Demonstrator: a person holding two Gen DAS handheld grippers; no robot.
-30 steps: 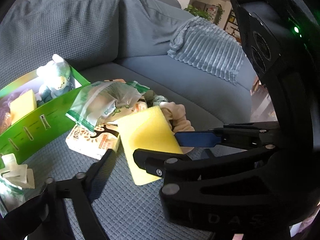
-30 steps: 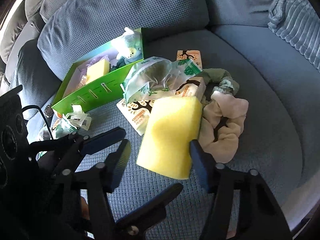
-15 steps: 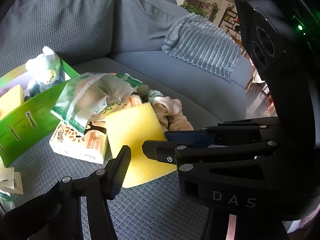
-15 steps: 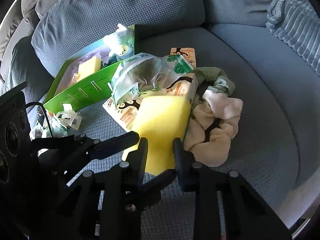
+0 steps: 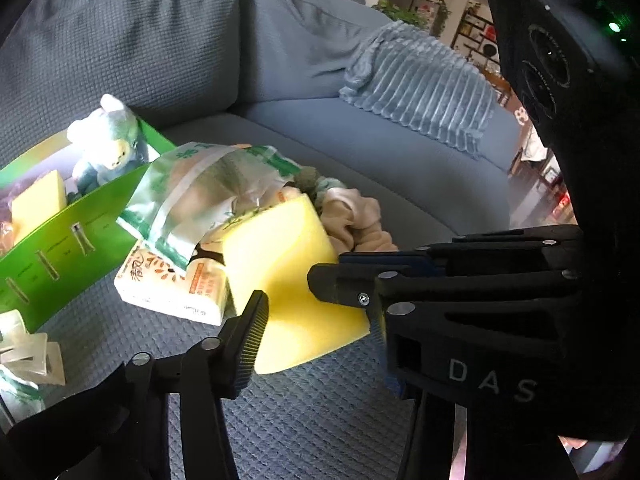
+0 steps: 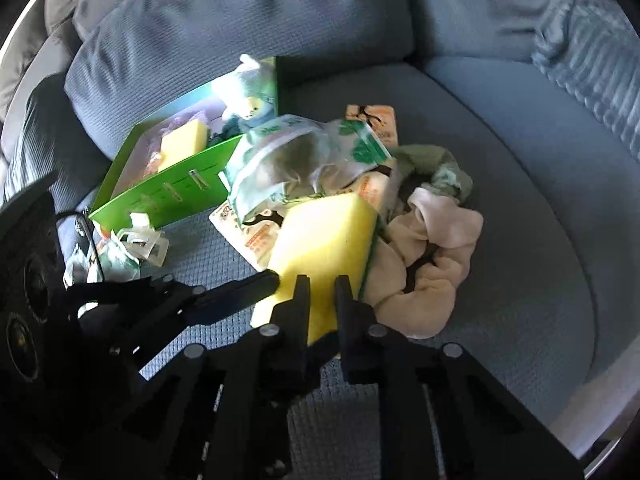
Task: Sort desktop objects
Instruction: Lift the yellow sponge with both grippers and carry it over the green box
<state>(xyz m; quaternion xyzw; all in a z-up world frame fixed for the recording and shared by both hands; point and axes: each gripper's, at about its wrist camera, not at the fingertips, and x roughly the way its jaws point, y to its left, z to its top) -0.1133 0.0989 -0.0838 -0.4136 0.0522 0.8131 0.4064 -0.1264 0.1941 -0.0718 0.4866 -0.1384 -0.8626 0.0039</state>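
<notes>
The yellow sponge (image 6: 320, 240) lies on the sofa seat (image 6: 500, 152), propped against a tissue pack (image 5: 172, 284) beside the green box (image 5: 60, 240). The right gripper (image 6: 322, 292) has just closed and pinches the sponge's near edge. The left gripper (image 5: 316, 308) has been closing across its width, pads touching both sides. Light, soft foam: it squashes, so a deeper hold seems safer.

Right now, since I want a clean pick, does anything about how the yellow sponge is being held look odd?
Yes. Both grippers are at the one yellow sponge. The right gripper, whose jaws have just been closing, pinches its near edge. The left gripper, also just closing, straddles the same end. The sponge sits tilted, propped against the tissue pack.
</notes>
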